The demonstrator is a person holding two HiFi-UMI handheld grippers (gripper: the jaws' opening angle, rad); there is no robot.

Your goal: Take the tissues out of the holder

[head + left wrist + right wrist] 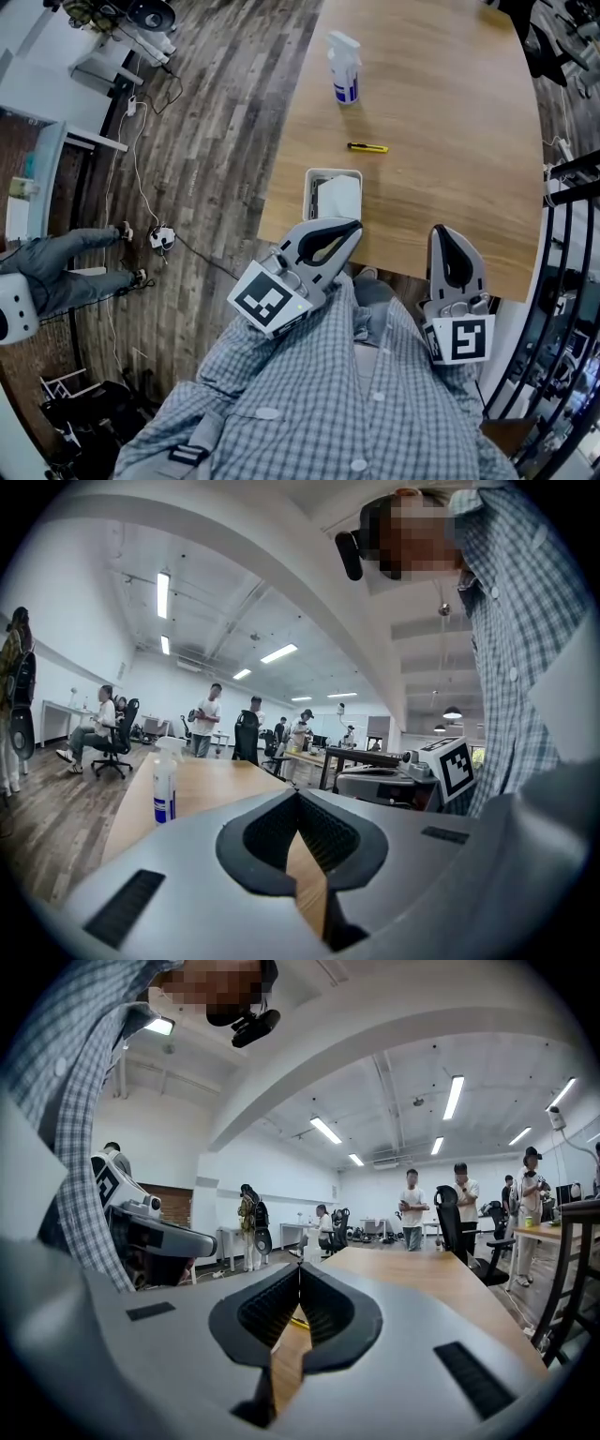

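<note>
The wooden tabletop (pixel 450 112) carries only a few things, and the task looks to be at its very beginning. The left gripper (pixel 354 226) is held before the person's checked shirt and points at the near left corner of the tabletop. Its fingers (pixel 272 827) are pressed together with nothing between them. The right gripper (pixel 443 232) is beside it, at the near edge further to the right. Its fingers (pixel 328 1307) are also fully together and empty. The holder (pixel 309 192) stands close to the near left corner, just beyond the tip of the left gripper; I cannot tell whether they touch. The white tissues (pixel 339 197) are inside it, so none has been taken out yet. In my judgement, everything is left to do: open the fingers, take the tissues and lift them out. A spray bottle (pixel 345 70) and a small yellow tool (pixel 367 147) lie toward the far edge, well apart from the holder.
</note>
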